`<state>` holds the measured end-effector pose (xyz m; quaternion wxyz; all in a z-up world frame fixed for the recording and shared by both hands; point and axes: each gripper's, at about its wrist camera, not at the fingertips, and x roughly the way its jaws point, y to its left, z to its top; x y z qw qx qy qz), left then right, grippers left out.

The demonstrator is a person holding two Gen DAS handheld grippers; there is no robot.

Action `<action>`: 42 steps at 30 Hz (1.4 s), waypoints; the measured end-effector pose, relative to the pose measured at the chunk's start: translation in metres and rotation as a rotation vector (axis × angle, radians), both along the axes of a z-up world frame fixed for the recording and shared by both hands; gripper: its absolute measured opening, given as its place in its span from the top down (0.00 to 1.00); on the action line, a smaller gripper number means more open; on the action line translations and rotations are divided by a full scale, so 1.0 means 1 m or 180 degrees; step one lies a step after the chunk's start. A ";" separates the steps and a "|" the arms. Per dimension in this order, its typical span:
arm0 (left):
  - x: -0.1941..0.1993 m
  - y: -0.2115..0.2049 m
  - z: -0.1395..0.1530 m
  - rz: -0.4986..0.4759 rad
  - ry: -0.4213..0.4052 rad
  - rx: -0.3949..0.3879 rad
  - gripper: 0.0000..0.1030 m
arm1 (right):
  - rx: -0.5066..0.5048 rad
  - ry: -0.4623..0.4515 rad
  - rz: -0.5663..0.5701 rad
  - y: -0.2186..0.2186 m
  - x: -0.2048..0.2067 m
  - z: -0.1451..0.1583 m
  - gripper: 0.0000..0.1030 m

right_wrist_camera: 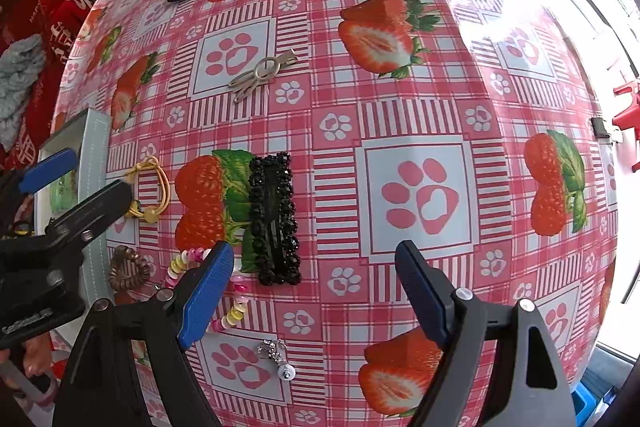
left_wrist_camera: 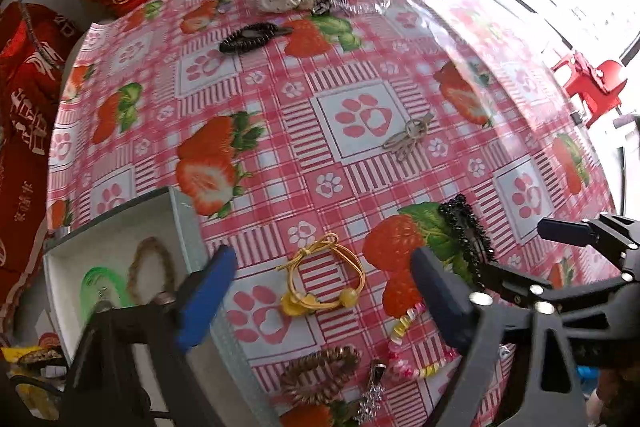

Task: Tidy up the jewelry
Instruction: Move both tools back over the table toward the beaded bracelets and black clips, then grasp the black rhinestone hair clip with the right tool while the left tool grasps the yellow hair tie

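my left gripper [left_wrist_camera: 324, 291]: jaws spread, empty, above yellow elastic hair tie with bead [left_wrist_camera: 326, 281] | my right gripper [right_wrist_camera: 316, 291]: jaws spread, empty, over black beaded rectangular hair clip [right_wrist_camera: 274, 219] | both lie on strawberry-print tablecloth [right_wrist_camera: 420, 107]

Left wrist view: box [left_wrist_camera: 120, 223] partly masked by a blue finger [left_wrist_camera: 208, 299]; its contents, a green piece [left_wrist_camera: 96, 287] and a beige loop [left_wrist_camera: 154, 267], blurred. Silver charm [left_wrist_camera: 370, 401] cut by the lower edge. Right wrist view: bead bracelet [right_wrist_camera: 236, 303] partly hidden behind a finger [right_wrist_camera: 206, 295].
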<state>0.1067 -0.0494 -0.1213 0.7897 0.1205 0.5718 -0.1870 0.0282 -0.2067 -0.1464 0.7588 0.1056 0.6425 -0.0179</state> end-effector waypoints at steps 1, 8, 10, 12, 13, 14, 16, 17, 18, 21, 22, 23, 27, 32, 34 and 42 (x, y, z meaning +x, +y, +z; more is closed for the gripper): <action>0.003 -0.001 -0.005 0.0005 0.0057 0.0017 0.19 | 0.0001 -0.0004 0.0016 0.001 0.000 -0.001 0.19; 0.017 -0.004 -0.027 0.0072 0.0207 0.0066 0.19 | -0.0088 -0.0004 0.0191 0.017 0.006 -0.012 0.34; 0.018 -0.005 -0.032 0.0061 0.0240 0.0094 0.19 | -0.0155 -0.0036 0.0226 0.021 0.007 -0.013 0.34; 0.019 -0.007 -0.035 0.0057 0.0267 0.0103 0.19 | -0.0228 -0.0060 0.0281 0.026 0.009 -0.014 0.35; 0.020 -0.007 -0.036 0.0056 0.0285 0.0110 0.19 | -0.0261 -0.0070 0.0293 0.028 0.010 -0.014 0.36; 0.020 -0.008 -0.038 0.0058 0.0302 0.0118 0.20 | -0.0297 -0.0080 0.0306 0.029 0.011 -0.014 0.36; 0.021 -0.011 -0.041 0.0061 0.0332 0.0170 0.30 | -0.0387 -0.0095 0.0345 0.033 0.012 -0.015 0.39; 0.021 -0.012 -0.041 0.0064 0.0321 0.0166 0.30 | -0.0425 -0.0099 0.0358 0.034 0.012 -0.015 0.42; 0.022 -0.012 -0.041 0.0067 0.0334 0.0159 0.30 | -0.0464 -0.0104 0.0368 0.035 0.012 -0.015 0.45; 0.023 -0.014 -0.041 0.0070 0.0342 0.0159 0.34 | -0.0529 -0.0131 0.0391 0.033 0.011 -0.015 0.55; 0.021 -0.015 -0.041 0.0060 0.0341 0.0168 0.37 | -0.0542 -0.0134 0.0397 0.032 0.011 -0.014 0.62; 0.020 -0.017 -0.040 0.0048 0.0340 0.0175 0.39 | -0.0542 -0.0144 0.0408 0.031 0.011 -0.014 0.65; 0.008 -0.022 -0.036 0.0025 0.0370 0.0137 0.64 | -0.0500 -0.0135 0.0400 0.028 0.011 -0.013 0.66; -0.001 -0.020 -0.034 0.0073 0.0442 -0.0007 0.91 | -0.0275 -0.0155 0.0275 0.014 0.010 -0.008 0.67; -0.004 -0.015 -0.031 0.0141 0.0450 -0.0086 0.91 | -0.0213 -0.0182 0.0248 0.011 0.010 -0.005 0.67; -0.012 -0.002 -0.010 0.0217 0.0354 -0.0284 0.91 | -0.0010 -0.0268 0.0174 0.000 0.008 0.012 0.69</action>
